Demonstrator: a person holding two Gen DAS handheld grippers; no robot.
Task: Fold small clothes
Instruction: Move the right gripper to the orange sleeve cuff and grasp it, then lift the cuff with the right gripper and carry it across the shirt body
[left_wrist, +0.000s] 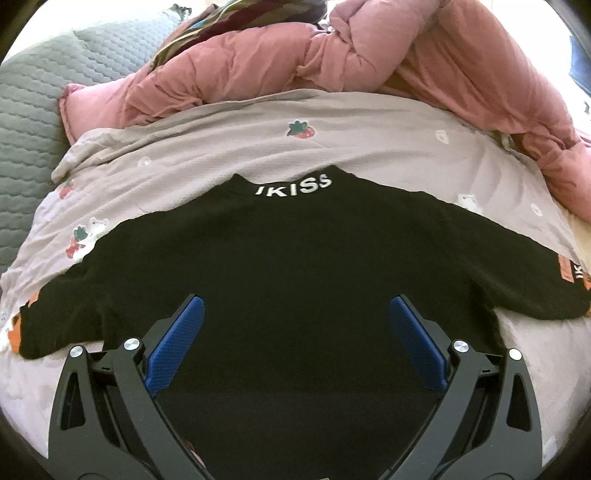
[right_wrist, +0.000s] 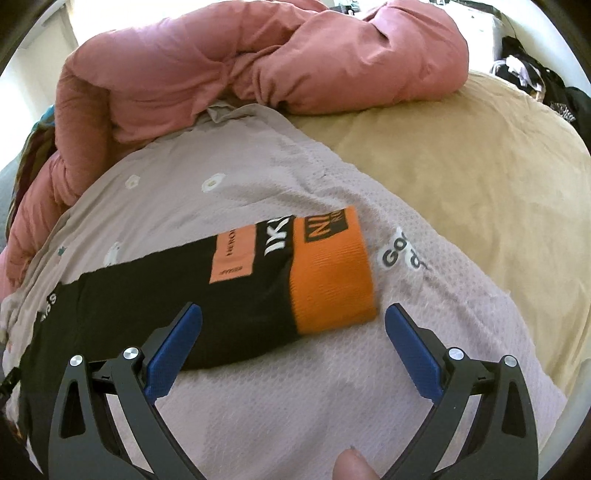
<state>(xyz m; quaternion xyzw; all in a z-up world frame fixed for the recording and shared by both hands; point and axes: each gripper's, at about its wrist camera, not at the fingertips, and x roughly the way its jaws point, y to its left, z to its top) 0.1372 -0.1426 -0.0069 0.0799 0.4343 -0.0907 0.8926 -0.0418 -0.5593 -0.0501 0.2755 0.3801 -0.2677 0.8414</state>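
Observation:
A small black sweatshirt (left_wrist: 288, 266) with white lettering at its collar lies spread flat on a pale printed blanket (left_wrist: 229, 147), sleeves out to both sides. My left gripper (left_wrist: 295, 306) hovers open over the middle of its body, blue pads wide apart with nothing between them. In the right wrist view the shirt's right sleeve (right_wrist: 184, 291) ends in an orange cuff (right_wrist: 332, 284). My right gripper (right_wrist: 293, 314) stands open just in front of that cuff, with the left pad over the black sleeve and the right pad over the blanket.
A bunched pink duvet (left_wrist: 369, 62) lies behind the shirt. A grey quilted cover (left_wrist: 33, 122) is at the left, and a tan sheet (right_wrist: 461, 166) lies to the right. Dark clothes (right_wrist: 535, 85) are piled at far right. A fingertip (right_wrist: 351, 465) shows at the bottom edge.

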